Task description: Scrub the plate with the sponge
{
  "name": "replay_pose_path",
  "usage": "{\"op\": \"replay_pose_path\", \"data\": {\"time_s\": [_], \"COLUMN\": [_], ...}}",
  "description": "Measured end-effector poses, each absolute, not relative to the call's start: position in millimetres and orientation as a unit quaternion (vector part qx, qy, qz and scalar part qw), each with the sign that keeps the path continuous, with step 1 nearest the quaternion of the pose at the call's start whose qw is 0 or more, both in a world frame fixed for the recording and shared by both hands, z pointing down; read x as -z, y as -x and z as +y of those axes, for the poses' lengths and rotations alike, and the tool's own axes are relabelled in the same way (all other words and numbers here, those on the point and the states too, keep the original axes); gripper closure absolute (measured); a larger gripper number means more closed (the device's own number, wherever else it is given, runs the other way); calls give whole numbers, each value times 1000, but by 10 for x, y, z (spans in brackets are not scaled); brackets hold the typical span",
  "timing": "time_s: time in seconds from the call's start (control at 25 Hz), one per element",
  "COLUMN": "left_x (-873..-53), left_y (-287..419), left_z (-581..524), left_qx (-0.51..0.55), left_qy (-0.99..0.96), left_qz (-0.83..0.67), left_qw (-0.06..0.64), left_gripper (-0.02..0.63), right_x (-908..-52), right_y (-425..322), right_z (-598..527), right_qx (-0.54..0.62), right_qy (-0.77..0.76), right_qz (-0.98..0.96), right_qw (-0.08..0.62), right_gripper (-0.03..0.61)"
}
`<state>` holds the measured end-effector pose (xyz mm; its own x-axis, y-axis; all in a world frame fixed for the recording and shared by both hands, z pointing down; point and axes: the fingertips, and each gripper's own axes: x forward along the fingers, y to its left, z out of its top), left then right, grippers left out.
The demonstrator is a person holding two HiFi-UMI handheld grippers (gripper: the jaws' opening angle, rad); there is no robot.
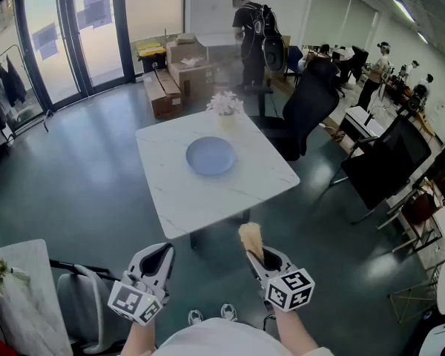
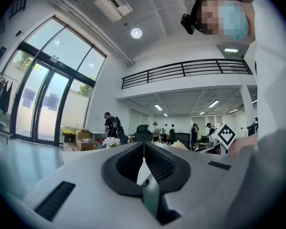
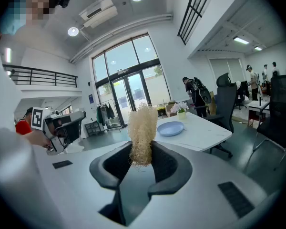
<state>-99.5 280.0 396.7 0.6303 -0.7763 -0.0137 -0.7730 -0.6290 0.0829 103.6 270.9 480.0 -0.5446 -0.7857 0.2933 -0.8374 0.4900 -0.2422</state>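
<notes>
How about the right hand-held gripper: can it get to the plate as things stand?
Probably not from here: the right hand-held gripper, shut on the sponge, is held short of the table, and the plate lies mid-table. Nothing blocks the way, so a step closer should do.

You wear a white top [image 1: 233, 341] and white shoes [image 1: 196, 317]. The left gripper [image 1: 160, 252] and right gripper [image 1: 258, 256] each have a white housing, black ribbed fingers [image 2: 158, 165], and a white cube [image 1: 291, 289] printed with black square markers.
</notes>
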Motion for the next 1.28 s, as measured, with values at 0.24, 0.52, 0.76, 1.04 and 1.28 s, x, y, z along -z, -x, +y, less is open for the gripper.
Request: {"op": "replay_pose_path", "data": {"time_s": [0.24, 0.52, 0.76, 1.04, 1.28], "left_x": [-4061, -4227, -4331, -4426, -4447], "left_y": [895, 640, 442, 423, 614], "left_z": [2711, 2584, 2477, 2379, 2031], "left_qx": [19, 13, 19, 15, 26], "left_qy": [-900, -896, -890, -880, -880], "left_qz": [-433, -441, -453, -471, -469], "left_qw": [41, 53, 53, 64, 73], "left_gripper": [574, 574, 574, 574, 574], "right_x": [-4791, -4891, -4972, -5049, -5060], "right_y": [-1146, -1319, -1483, -1528, -1372], "right_z": [2631, 2511, 2358, 2188, 1887], "right_qx": [-177, -184, -185, -191, -195], "right_qy": [-474, -460, -440, -427, -435], "right_qz": [-860, -866, -877, -881, -877], "right_qw": [66, 66, 61, 65, 65], "right_gripper": [457, 457, 457, 457, 457]}}
